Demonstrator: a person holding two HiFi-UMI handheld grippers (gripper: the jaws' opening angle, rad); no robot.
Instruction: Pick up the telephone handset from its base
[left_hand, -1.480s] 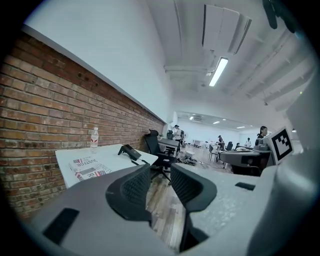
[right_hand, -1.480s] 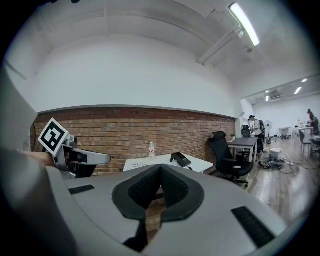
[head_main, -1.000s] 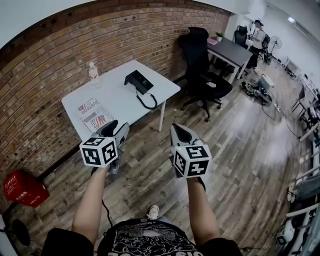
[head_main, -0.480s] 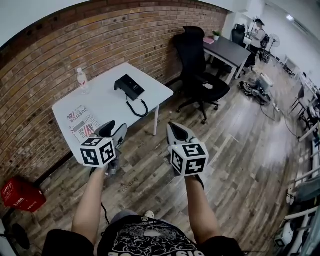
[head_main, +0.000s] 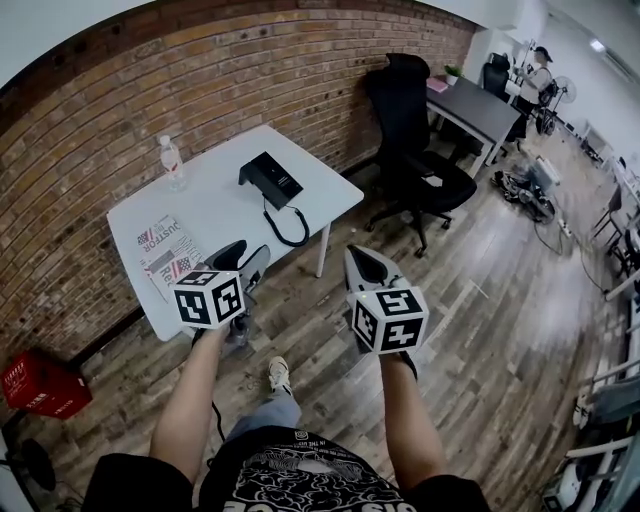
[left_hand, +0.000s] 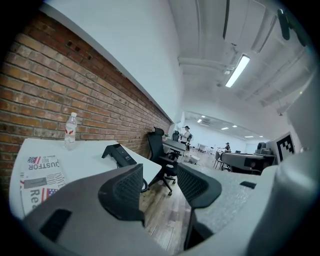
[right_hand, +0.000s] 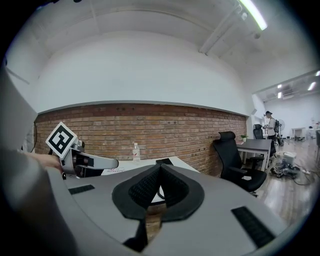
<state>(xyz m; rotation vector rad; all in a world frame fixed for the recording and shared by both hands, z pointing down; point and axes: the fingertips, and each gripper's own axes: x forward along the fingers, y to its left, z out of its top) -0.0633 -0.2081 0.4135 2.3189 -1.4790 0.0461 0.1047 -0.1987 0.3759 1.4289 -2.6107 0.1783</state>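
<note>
A black telephone (head_main: 272, 180) with its handset on the base sits near the right end of a white table (head_main: 215, 205); its coiled cord (head_main: 288, 228) loops toward the front edge. The phone also shows in the left gripper view (left_hand: 118, 155) and, small, in the right gripper view (right_hand: 163, 162). My left gripper (head_main: 245, 257) hangs over the table's front edge, short of the phone, jaws open and empty (left_hand: 160, 187). My right gripper (head_main: 360, 258) is over the floor to the right of the table, shut on nothing (right_hand: 160, 170).
A water bottle (head_main: 172, 162) stands at the table's back left and a newspaper (head_main: 165, 255) lies at its front left. A black office chair (head_main: 415, 150) stands right of the table. A red crate (head_main: 40, 385) sits on the floor by the brick wall.
Both grippers have come closer to the table, the left one now over its front edge. A shoe has stepped into view below them.
</note>
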